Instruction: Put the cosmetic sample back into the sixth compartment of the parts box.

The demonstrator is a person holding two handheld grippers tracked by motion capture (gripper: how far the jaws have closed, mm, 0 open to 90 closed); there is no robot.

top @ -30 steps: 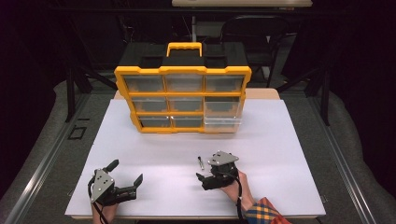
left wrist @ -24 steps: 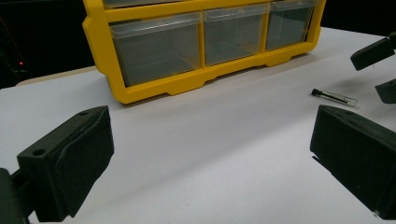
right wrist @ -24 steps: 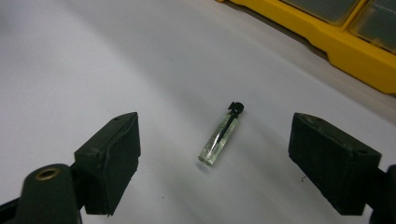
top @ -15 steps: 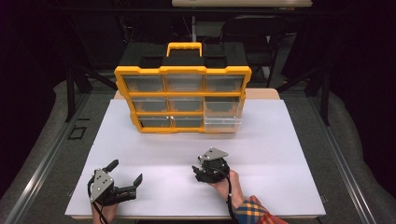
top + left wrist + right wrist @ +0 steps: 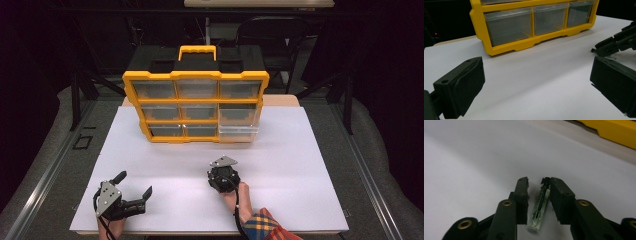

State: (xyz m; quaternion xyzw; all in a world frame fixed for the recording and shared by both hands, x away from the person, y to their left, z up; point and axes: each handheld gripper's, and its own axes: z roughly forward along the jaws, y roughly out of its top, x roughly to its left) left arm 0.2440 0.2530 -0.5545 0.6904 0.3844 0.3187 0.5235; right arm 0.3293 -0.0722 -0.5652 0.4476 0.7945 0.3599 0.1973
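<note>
1. White and bare, the desk [image 5: 300,165] stands in a dark room, with a yellow organiser [image 5: 196,107] of clear drawers at its far side, at twelve o'clock from the person.
2. Between the jaws of the right hand-held gripper [image 5: 535,185] lies a small clear plastic vial [image 5: 539,208], a slim see-through tube with a thin dark pin-like piece running along its inside.
3. The vial lies flat on the desk, its long axis pointing toward twelve o'clock in the right gripper view, parallel to the jaws.
4. Its far end sits against the jaw at three o'clock; a narrow gap shows between it and the jaw at nine o'clock.
5. The right hand-held gripper's jaws have just been closing around the vial and now stand narrow; the pads do not yet press it from both sides.
6. In the high view this hand-held gripper [image 5: 223,179] points down at the desk, near the front edge, at six o'clock from the organiser.
7. The left hand-held gripper [image 5: 134,190] rests at about nine o'clock from the right one, well apart, jaws spread wide and holding nothing.
</note>
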